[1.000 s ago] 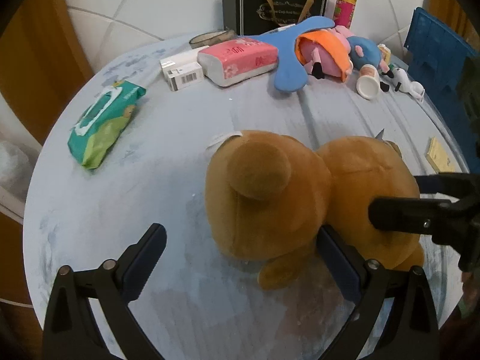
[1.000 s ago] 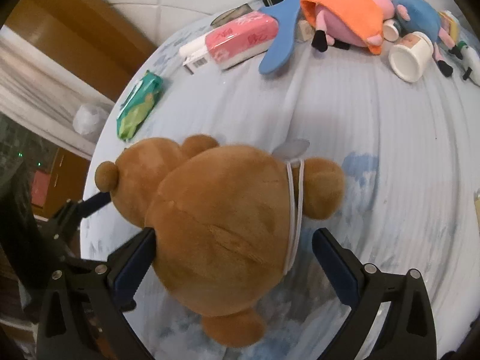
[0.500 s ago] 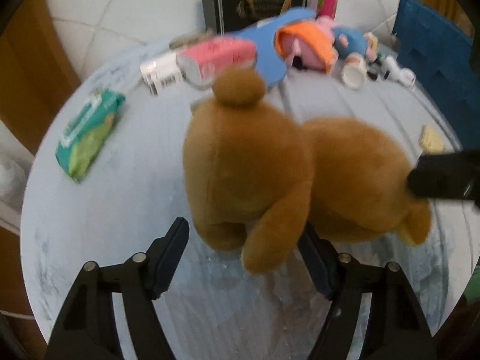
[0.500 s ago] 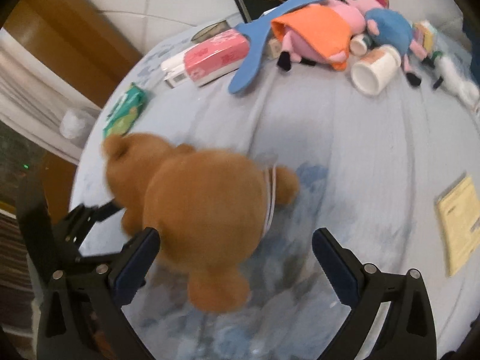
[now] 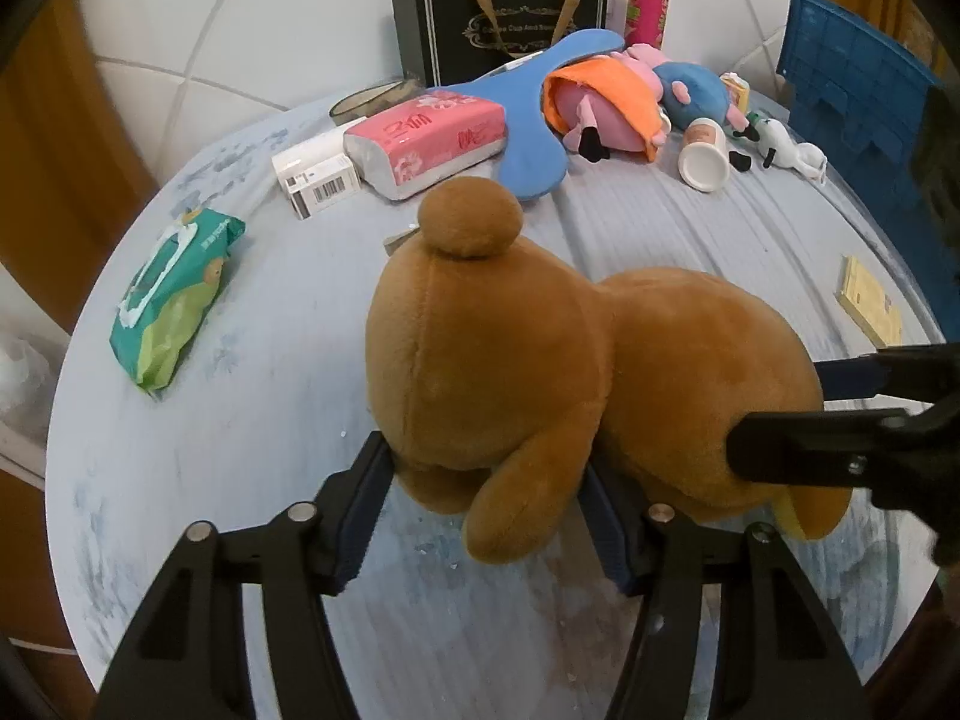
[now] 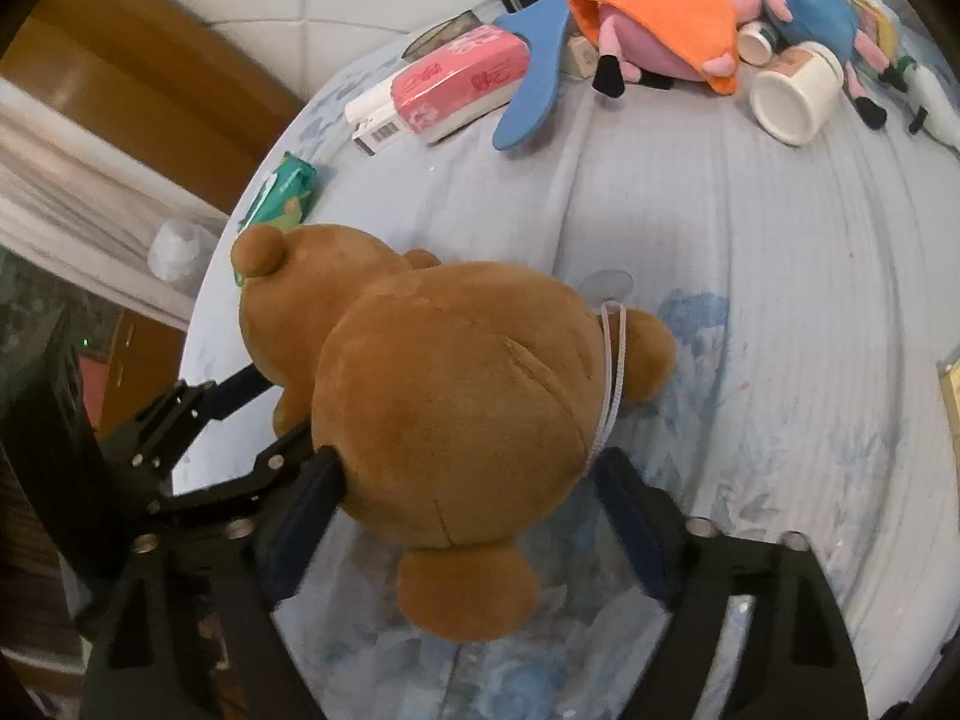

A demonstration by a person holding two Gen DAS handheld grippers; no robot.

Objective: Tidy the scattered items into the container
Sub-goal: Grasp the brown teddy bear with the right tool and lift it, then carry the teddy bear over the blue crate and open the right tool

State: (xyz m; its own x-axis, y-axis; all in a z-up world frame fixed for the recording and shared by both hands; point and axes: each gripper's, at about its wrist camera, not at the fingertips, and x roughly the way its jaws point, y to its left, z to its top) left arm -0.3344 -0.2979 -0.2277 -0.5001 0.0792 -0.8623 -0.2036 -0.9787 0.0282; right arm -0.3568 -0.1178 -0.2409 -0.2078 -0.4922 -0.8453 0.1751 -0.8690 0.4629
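At the centre of the round, pale-blue-covered table (image 5: 252, 396), a brown teddy bear (image 5: 540, 372) sits caught between both grippers. The left gripper (image 5: 486, 510) has just been closing, and its blue pads now press the bear's head end from either side, one arm of the toy hanging between them. The right gripper (image 6: 474, 504) clamps the bear's rounded body, its pads sunk into the plush on both sides; in the left view it reaches in from three o'clock.

Towards twelve o'clock lies the scattered clutter: a pink tissue pack (image 5: 429, 141), a white barcode box (image 5: 318, 177) just beside it, a blue flat toy (image 5: 528, 120), an orange-and-pink plush (image 5: 606, 105), a blue plush (image 5: 690, 90) and a white cup (image 5: 705, 156) on its side. A green wet-wipes pack (image 5: 171, 294) rests at nine o'clock, well apart from the rest. The blue crate (image 5: 864, 96) stands at two o'clock on the table's edge, and a black gift bag (image 5: 498, 24) stands behind the pile.
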